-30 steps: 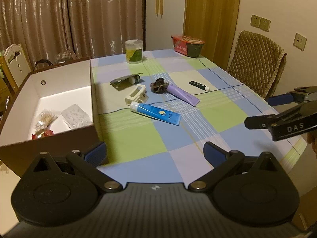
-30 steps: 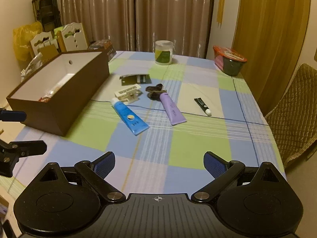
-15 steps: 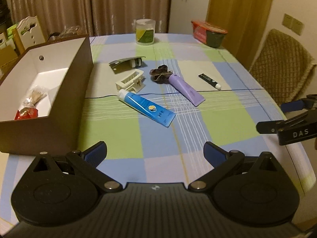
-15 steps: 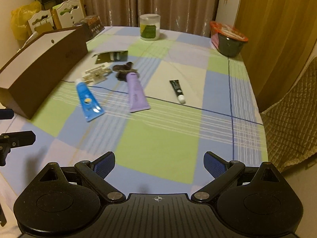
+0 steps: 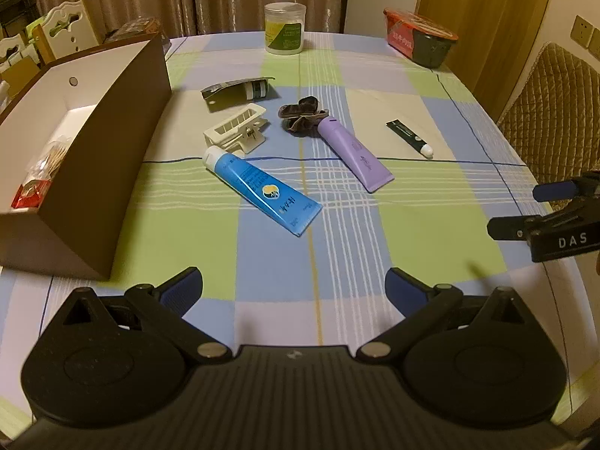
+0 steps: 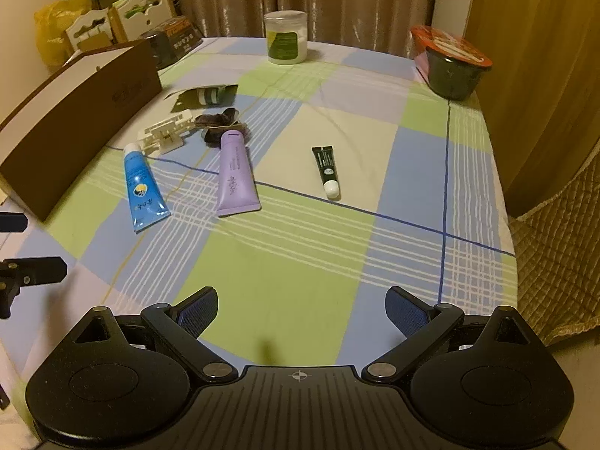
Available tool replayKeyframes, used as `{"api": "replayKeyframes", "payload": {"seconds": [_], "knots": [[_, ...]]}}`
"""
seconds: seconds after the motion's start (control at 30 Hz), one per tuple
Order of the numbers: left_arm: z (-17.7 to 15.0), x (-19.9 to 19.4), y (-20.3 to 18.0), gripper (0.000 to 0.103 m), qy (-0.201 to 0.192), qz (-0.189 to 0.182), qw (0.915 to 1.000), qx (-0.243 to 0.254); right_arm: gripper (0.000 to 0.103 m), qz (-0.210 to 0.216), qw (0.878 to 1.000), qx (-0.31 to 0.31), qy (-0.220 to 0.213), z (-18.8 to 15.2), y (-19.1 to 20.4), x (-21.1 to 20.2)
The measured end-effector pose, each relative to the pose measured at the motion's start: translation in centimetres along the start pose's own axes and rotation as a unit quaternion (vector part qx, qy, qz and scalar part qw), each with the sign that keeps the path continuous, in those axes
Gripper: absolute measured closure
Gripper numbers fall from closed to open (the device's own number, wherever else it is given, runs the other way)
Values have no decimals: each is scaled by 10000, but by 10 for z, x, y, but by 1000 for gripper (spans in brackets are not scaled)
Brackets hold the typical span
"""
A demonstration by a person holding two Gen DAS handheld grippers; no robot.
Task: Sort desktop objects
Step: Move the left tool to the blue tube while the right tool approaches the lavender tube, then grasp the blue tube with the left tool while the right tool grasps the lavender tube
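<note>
We judge the sorting barely begun: the brown storage box [image 5: 93,142] holds only a few small wrapped items at its near end, while six loose things lie on the checked tablecloth [image 5: 412,217] just right of the box. Largest is the blue tube [image 5: 262,189], nearest the box's right wall, long axis diagonal with its white cap toward the box and its crimped end toward us. Right of it, farther from the box, the purple tube [image 5: 354,153] lies on a similar slant, cap end away from us against a dark scrunchie [image 5: 302,116]. The cream hair claw [image 5: 238,131] and a dark green sachet [image 5: 238,92] sit beside the box's far corner; the small black tube [image 5: 409,138] lies farthest, white cap toward us. Our left gripper [image 5: 292,287] and right gripper [image 6: 302,307] both hang spread wide and empty.
</note>
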State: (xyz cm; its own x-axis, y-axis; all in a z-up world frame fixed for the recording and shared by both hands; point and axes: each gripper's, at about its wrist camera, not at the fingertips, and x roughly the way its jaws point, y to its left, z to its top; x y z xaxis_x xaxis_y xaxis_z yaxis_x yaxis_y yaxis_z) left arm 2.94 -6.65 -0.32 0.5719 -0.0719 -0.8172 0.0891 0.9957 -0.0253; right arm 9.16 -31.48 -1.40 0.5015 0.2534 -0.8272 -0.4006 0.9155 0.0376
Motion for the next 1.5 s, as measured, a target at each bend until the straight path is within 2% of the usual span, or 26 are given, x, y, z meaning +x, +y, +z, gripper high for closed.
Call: {"api": "replayKeyframes", "payload": {"seconds": [0.23,0.37,0.67,0.73,0.77,0.8,0.93,1.07,1.13,1.3,1.4,1.5], "knots": [[7,8,13,1,17,11,10000,-23,5,4,10000,45,20,4,9,8],[9,15,18,1,12,75,9998,-169,5,-27,9999,48,-137,11,11,11],[33,47,27,5,-99,312,9977,-594,5,194,9989,-274,-337,46,22,30],[40,59,30,9,-104,379,9966,-719,15,186,9982,-434,-383,52,25,36],[44,65,31,10,-107,394,9960,-797,26,202,9979,-497,-370,53,26,39],[48,74,33,11,-114,438,9950,-888,26,210,9978,-527,-357,55,25,43],[58,100,43,20,-137,542,9910,-1213,26,236,9968,-676,-342,60,23,55],[67,121,50,25,-157,583,9881,-1415,26,282,9961,-777,-313,65,19,69],[70,131,52,35,-138,609,9873,-1460,26,304,9958,-800,-318,68,18,75],[73,146,54,44,-122,661,9882,-1379,26,374,9954,-816,-344,77,18,87],[74,147,54,57,-171,602,9901,-1257,26,443,9949,-829,-354,82,20,93],[73,143,55,65,-133,504,9932,-1045,26,501,9942,-884,-342,86,24,100]]}}
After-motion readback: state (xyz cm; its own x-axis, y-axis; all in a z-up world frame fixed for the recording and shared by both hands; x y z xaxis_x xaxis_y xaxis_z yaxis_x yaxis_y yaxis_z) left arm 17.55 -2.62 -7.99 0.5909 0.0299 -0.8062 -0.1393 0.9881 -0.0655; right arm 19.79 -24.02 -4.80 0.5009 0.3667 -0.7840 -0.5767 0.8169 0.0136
